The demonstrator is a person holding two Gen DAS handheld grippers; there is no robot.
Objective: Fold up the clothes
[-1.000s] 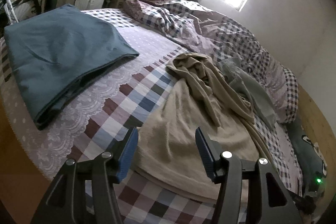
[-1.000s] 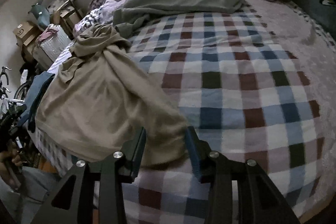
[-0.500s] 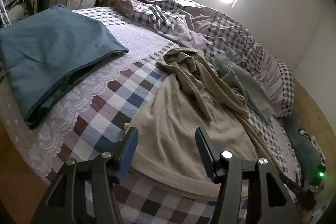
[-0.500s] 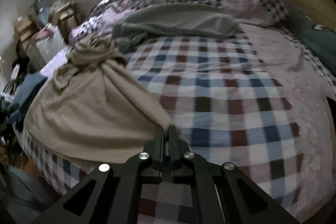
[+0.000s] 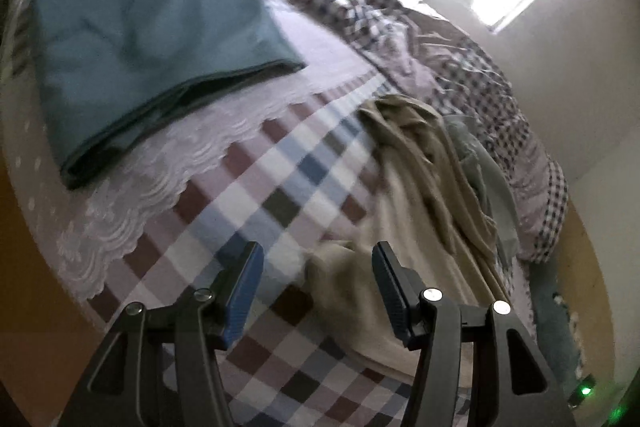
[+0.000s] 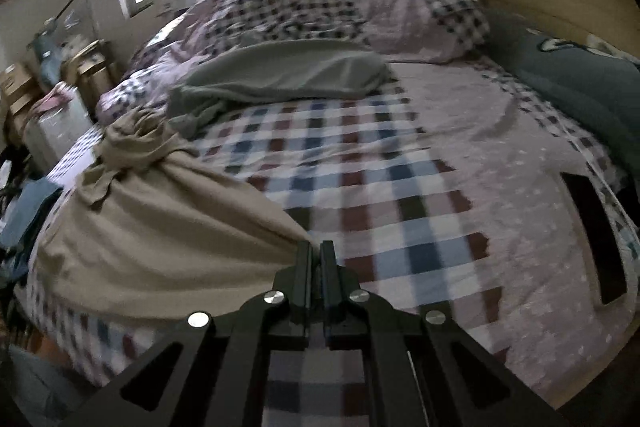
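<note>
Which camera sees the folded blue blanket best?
The left wrist view. There the folded blue blanket fills the upper left, lying on the bed's lace-edged cover, with its stacked layers visible along the edge. The right wrist view catches only a small blue sliver at the far left, beyond the tan garment.

Checked sheet (image 6: 400, 195) bare right of beige garment (image 6: 160, 223); grey garment (image 6: 288, 71) behind.

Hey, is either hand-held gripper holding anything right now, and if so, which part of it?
The right hand-held gripper is shut on the beige garment, pinching its near corner at the hem. The left hand-held gripper is open, holding nothing.
</note>
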